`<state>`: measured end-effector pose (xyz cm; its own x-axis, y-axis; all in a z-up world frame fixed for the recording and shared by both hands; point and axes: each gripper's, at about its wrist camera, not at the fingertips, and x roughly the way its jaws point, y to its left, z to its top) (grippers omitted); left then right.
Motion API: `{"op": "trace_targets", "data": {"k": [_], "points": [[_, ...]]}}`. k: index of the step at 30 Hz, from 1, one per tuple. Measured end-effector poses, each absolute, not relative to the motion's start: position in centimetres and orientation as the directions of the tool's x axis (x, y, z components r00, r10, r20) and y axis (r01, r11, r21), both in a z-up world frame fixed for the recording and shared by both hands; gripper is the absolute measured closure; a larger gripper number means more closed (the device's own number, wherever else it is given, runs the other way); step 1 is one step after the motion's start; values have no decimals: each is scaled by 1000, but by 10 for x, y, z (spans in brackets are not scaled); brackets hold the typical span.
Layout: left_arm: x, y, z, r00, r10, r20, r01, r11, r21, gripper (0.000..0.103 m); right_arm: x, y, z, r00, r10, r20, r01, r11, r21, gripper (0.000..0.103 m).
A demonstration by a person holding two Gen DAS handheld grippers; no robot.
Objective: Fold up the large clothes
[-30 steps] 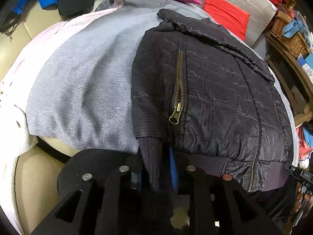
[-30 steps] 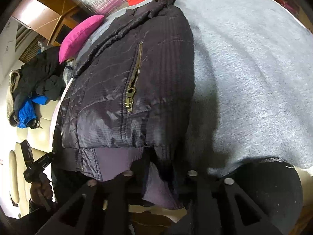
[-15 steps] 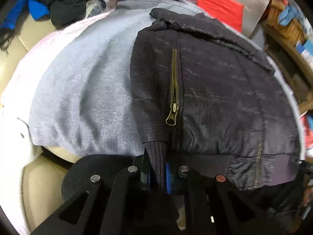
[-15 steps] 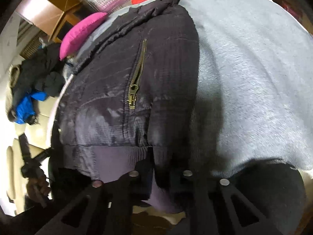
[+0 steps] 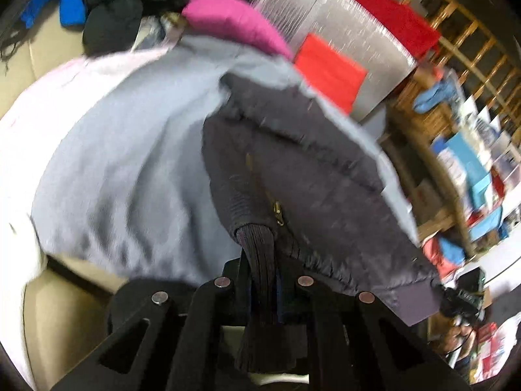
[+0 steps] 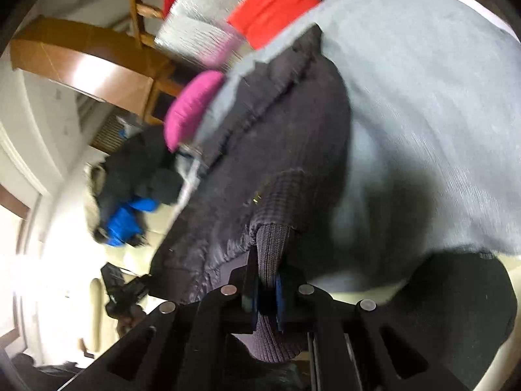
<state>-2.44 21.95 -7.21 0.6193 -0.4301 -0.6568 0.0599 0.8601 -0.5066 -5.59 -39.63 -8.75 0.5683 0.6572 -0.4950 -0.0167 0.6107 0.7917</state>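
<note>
Left wrist view: left gripper (image 5: 263,280) clenched on ribbed hem of dark quilted jacket (image 5: 309,179); jacket lies on grey blanket (image 5: 130,163), near edge raised off it; right gripper (image 6: 265,288) likewise clamps the hem of the jacket (image 6: 276,150); pink cushion (image 5: 231,22) behind; both frames blurred.

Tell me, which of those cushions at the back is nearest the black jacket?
The pink cushion. It sits right behind the jacket's collar end, by the grey blanket. The two red cushions lie farther off, against the silver mat.
</note>
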Motion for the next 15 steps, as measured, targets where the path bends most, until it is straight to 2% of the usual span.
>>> {"op": "trace_targets", "data": {"k": [6, 15], "points": [[-13, 222, -43, 682, -428, -593, 73, 847, -527, 92, -46, -402, -52, 628, 658, -415, -73, 580, 811, 95], [16, 213, -19, 717, -432, -547, 103, 842, -530, 92, -18, -409, -35, 669, 648, -363, -94, 559, 824, 95]]}}
